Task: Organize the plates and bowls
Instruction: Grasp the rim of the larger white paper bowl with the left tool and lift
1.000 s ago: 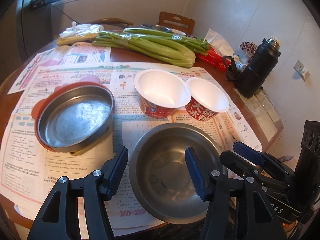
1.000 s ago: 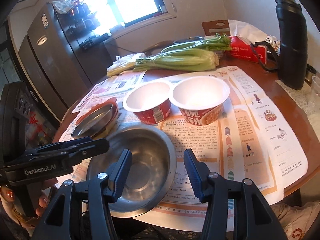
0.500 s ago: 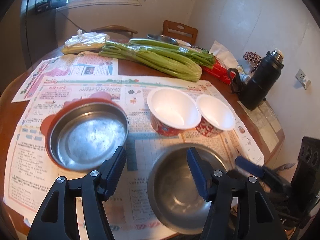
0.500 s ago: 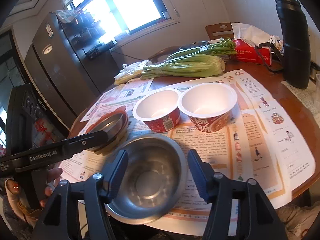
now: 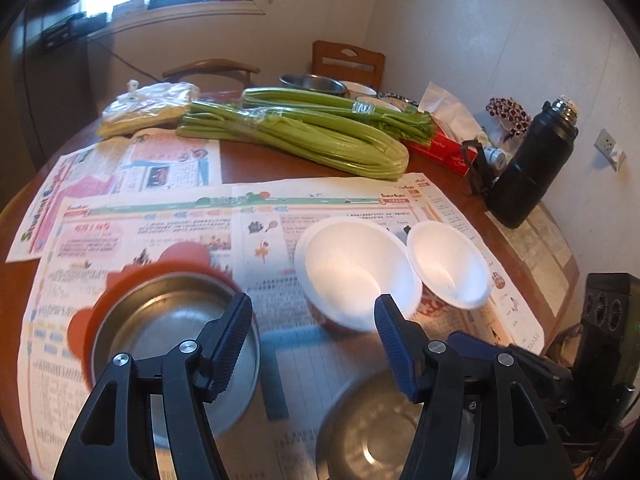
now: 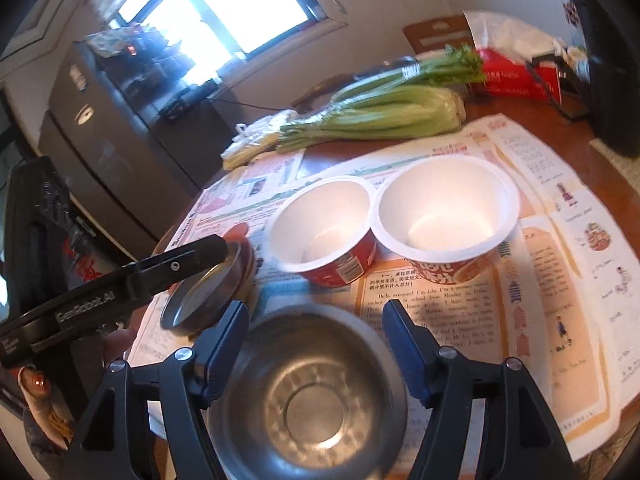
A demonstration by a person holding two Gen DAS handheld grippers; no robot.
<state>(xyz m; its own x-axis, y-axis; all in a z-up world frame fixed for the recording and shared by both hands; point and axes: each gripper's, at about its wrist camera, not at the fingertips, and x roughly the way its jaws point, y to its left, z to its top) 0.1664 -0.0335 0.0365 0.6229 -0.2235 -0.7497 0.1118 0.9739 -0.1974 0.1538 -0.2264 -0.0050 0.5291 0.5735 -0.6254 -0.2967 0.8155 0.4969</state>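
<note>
Steel bowl (image 6: 308, 396) sits loose on the newspaper (image 6: 460, 320) at the near table edge. The right gripper (image 6: 316, 344) has its jaws around it but clear of the rim; they have just been opening, bowl between them and not pressed. Against a second ago the gap is visibly wider and the bowl is centred under the jaws instead of off to the left. My read: bowl either just let go or being lined up for a wider grab, not held either way.

Left gripper (image 5: 314, 344) has slid away from the steel bowl (image 5: 384, 436) toward the steel pan (image 5: 172, 356) on its red lid (image 5: 120, 292). A second ago the bowl filled its gap; now the left finger overlaps the pan's rim and the bowl is low right. Jaws wide, nothing in them, hardly changed. Likely the pan is next.

Two white cups (image 6: 324, 228) (image 6: 444, 208) stand rim to rim just beyond the bowl, untouched. Nothing stacked yet, so the task is early.

Pose: both grippers pitch down at the table from the near side, side by side; the left one shows as a black arm at the right camera's left edge, over the pan (image 6: 208, 284). Celery (image 5: 296, 136) and flask (image 5: 532, 164) lie far back, out of the way.
</note>
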